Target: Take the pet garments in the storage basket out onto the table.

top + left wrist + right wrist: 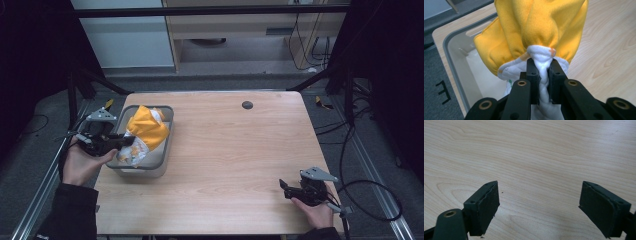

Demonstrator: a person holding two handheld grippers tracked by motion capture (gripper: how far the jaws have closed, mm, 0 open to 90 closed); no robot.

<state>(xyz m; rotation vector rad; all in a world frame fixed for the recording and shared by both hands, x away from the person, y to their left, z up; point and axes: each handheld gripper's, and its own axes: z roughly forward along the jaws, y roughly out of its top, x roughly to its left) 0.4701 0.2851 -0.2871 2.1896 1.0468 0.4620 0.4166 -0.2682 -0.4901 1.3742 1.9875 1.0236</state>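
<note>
Pinching a white gathered fold of the yellow-and-white quilted cloth (534,32) over the grey plastic tub (163,161) at the table's left, the left gripper (543,70) is nearest, while the right gripper (539,202) gapes wide, empty, well apart at near right.

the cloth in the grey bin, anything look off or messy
Nothing damaged or spilled. The yellow and white cloth is bunched and pulled up above the grey bin, because the left gripper is pinching its white part.

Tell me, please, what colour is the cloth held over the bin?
Orange-yellow with a white underside, clearest in the left gripper view: cloth.
</note>
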